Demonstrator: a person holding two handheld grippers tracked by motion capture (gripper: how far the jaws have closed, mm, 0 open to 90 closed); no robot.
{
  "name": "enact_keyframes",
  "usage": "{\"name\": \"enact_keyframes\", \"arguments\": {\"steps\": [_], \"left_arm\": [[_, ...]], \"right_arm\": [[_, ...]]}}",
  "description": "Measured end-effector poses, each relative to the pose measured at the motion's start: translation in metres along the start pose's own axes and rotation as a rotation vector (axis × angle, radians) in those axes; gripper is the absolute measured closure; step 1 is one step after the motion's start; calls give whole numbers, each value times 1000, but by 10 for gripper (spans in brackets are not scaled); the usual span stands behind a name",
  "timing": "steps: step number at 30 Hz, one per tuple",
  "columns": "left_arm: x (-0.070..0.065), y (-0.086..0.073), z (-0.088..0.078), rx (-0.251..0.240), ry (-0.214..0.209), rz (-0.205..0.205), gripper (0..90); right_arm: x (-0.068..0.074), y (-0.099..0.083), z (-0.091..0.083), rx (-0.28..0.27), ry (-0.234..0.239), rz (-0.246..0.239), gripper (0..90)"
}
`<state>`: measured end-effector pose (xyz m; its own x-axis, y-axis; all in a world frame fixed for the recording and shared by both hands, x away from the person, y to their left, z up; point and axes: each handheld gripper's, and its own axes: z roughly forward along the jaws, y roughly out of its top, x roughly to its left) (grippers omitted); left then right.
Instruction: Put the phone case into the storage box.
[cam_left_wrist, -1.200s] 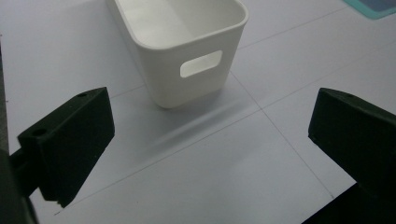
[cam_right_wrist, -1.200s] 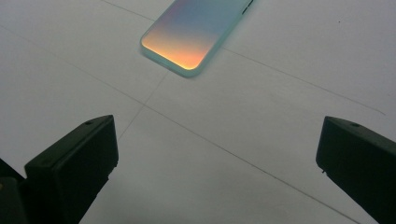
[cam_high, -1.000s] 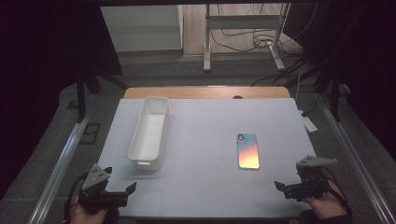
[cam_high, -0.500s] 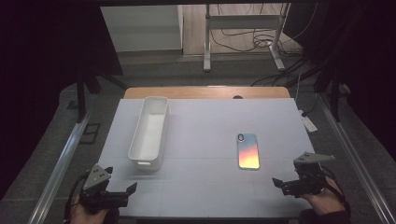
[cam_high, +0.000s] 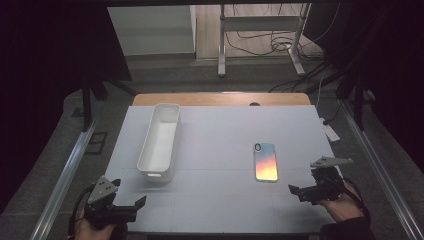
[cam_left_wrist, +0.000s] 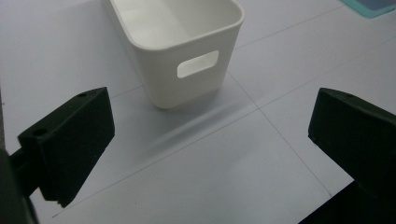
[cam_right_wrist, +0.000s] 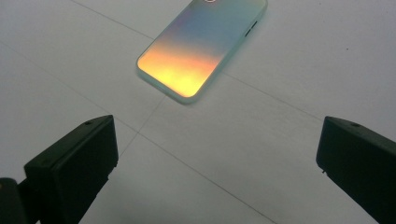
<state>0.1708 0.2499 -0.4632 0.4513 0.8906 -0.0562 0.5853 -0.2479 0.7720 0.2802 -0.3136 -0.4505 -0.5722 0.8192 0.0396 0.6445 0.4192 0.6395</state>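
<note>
Item: phone (cam_high: 265, 162), back up, iridescent case running blue to orange, camera ring at its far end. It lies flat on the white table (cam_high: 220, 135), well to the right of the bin.

Item: white bin (cam_high: 160, 141), long and narrow, open top, a handle slot in its near end wall (seen clearly in the left gripper view (cam_left_wrist: 187, 44)). Nothing shows inside it.

Item: right gripper (cam_high: 303, 192), held in a hand at the table's near edge, right of the bin and just short of the phone's near end; jaws spread wide, nothing between them.

Item: left gripper (cam_high: 131, 206), just short of the bin's near end; jaws likewise spread wide, grasping nothing.
</note>
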Motion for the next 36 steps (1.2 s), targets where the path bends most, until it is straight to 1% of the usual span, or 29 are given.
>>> {"name": "enact_keyframes", "arguments": {"steps": [5, 6, 16, 26, 33, 36], "left_arm": [[0, 0, 0, 1, 0, 4, 9], [0, 0, 0, 2, -1, 5, 8], [-1, 0, 0, 5, 2, 8, 9], [-1, 0, 0, 6, 3, 10, 8], [-1, 0, 0, 5, 2, 9, 8], [-1, 0, 0, 5, 1, 10, 8]], "right_arm": [[0, 3, 3, 2, 3, -7, 0], [0, 5, 5, 8, 2, -18, 0], [0, 13, 14, 25, 7, -44, 0], [3, 25, 24, 38, 26, -77, 0], [5, 32, 30, 44, 39, -76, 0], [6, 37, 34, 49, 53, -94, 0]]}}
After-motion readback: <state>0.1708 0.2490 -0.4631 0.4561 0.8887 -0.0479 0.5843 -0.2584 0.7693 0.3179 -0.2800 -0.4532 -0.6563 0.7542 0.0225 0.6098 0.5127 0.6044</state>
